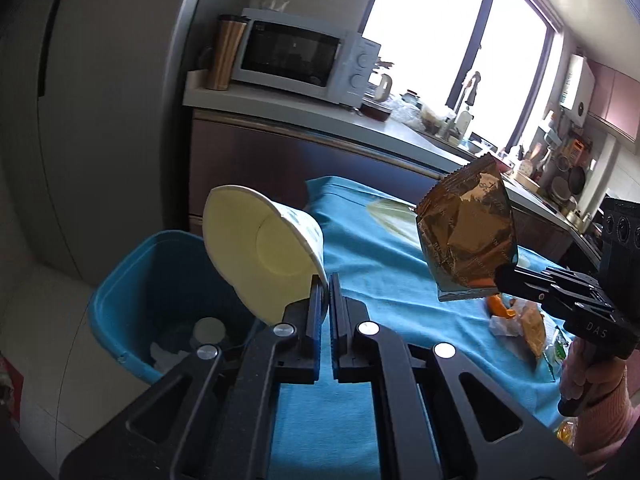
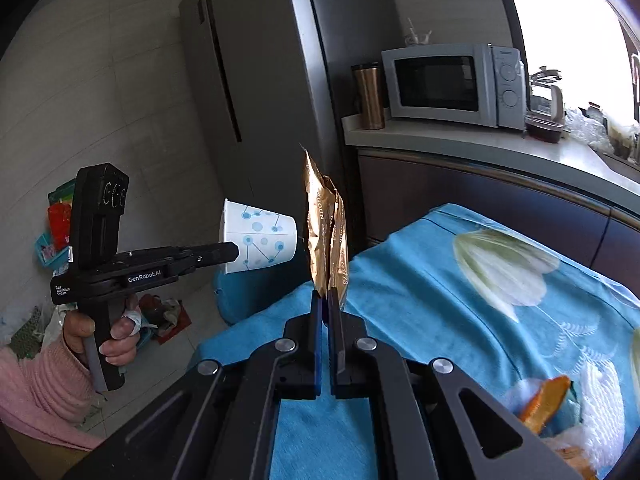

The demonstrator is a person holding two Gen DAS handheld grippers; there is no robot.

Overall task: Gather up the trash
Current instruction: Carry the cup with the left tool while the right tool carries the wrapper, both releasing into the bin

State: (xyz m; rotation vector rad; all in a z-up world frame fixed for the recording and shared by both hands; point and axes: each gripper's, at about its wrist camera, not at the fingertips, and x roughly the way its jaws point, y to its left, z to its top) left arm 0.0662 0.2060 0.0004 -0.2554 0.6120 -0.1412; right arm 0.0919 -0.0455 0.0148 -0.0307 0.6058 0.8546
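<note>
My left gripper (image 1: 326, 280) is shut on the rim of a white paper cup (image 1: 264, 248) with blue dots and holds it tilted above the blue trash bin (image 1: 120, 304). The cup also shows in the right wrist view (image 2: 260, 242), with the left gripper (image 2: 234, 252) beside it. My right gripper (image 2: 325, 298) is shut on a brown foil snack wrapper (image 2: 326, 236) and holds it upright above the table's left end. In the left wrist view the wrapper (image 1: 468, 236) hangs from the right gripper (image 1: 502, 278).
The table has a blue flowered cloth (image 1: 380, 248). Orange peel and crumpled paper (image 1: 516, 320) lie on it at the right. The bin holds some white scraps. A counter with a microwave (image 1: 300, 56) stands behind. A fridge (image 2: 248, 80) is at the left.
</note>
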